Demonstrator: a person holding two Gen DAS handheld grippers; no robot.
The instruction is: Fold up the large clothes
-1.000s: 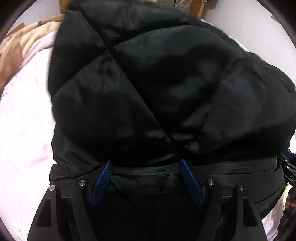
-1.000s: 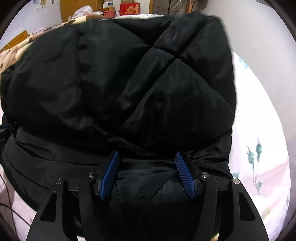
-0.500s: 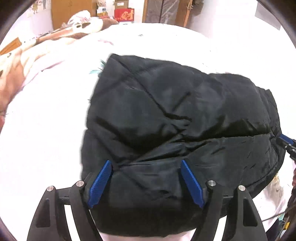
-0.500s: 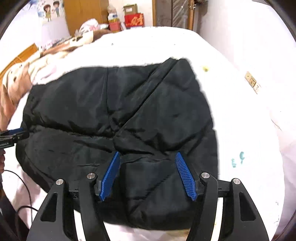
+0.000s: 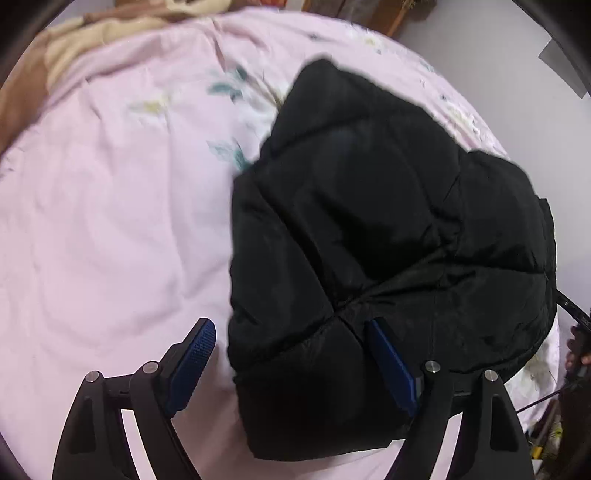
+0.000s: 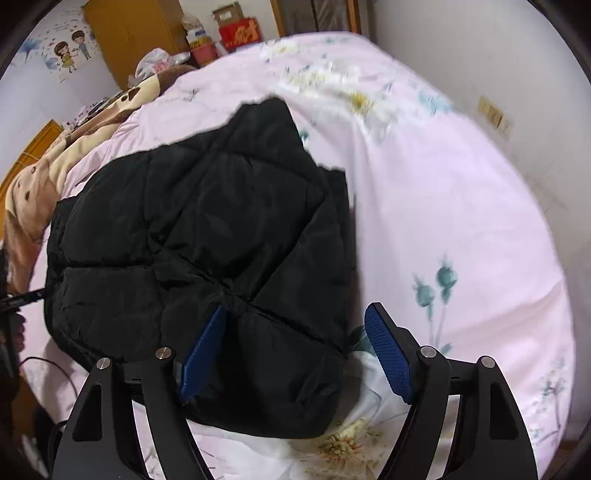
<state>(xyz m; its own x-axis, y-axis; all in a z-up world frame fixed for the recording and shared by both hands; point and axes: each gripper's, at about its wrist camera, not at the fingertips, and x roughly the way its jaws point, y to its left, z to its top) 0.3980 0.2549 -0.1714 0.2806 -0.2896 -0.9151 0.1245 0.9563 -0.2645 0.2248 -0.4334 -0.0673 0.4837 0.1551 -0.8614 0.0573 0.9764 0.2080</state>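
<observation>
Black jacket (image 5: 388,240) sits folded on bed (image 5: 110,221); left gripper (image 5: 295,360) and right gripper (image 6: 299,356) opening, holding nothing. Puffy fill may spring your fold open.

Left wrist cam sits on the left hand-held gripper (image 5: 291,362), looking steeply down & fwd along its fingers at the bed (image 5: 110,221), close in. Right wrist cam does the same from the right hand-held gripper (image 6: 295,350), w/ more of the room behind, wardrobe (image 6: 129,33) at top. Both share the black jacket (image 5: 388,240) (image 6: 207,240) & pink bedcover.
</observation>
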